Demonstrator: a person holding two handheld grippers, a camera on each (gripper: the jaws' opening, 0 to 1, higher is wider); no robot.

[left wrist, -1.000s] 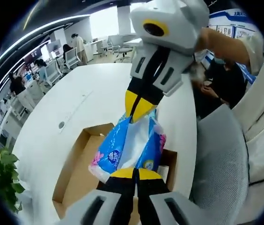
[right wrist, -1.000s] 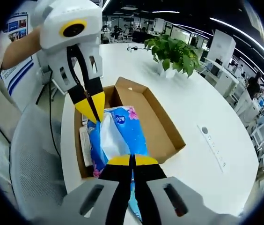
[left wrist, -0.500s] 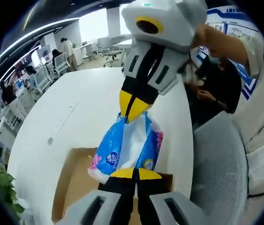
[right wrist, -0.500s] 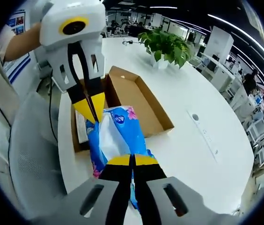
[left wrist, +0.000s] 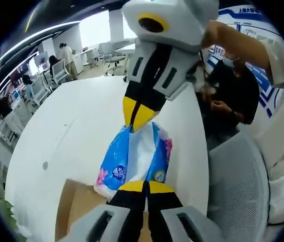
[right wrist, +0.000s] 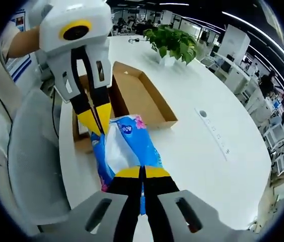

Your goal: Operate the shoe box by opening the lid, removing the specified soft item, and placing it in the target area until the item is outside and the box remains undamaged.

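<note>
- The blue tissue pack point(left wrist: 134, 159) point(right wrist: 124, 146), a soft plastic-wrapped bundle with pink flower prints and a white middle panel, hangs in the air above the white table point(left wrist: 81, 131) point(right wrist: 202, 151), stretched between the two grippers.
- The left gripper point(left wrist: 144, 187) pinches one end of the pack with its yellow-tipped jaws pressed together on the wrapper; in the right gripper view the same tool point(right wrist: 97, 121) comes down from the upper left and bites the far end.
- The right gripper point(right wrist: 143, 174) is likewise clamped on the pack's near end, jaws closed onto the plastic; in the left gripper view it point(left wrist: 136, 115) reaches in from above, gripping the top edge.
- The brown cardboard shoe box point(right wrist: 137, 96) point(left wrist: 74, 206) lies open on the table, beyond and beside the pack in the right gripper view; the pack is out of it.
- A white slip point(right wrist: 83, 129) lies inside the box near its edge.
- A grey mesh chair point(left wrist: 240, 191) point(right wrist: 33, 156) stands just beside the table.
- A potted green plant point(right wrist: 172, 43) sits on the far part of the table.
- A person's forearm point(left wrist: 235, 43) holds the right gripper.
</note>
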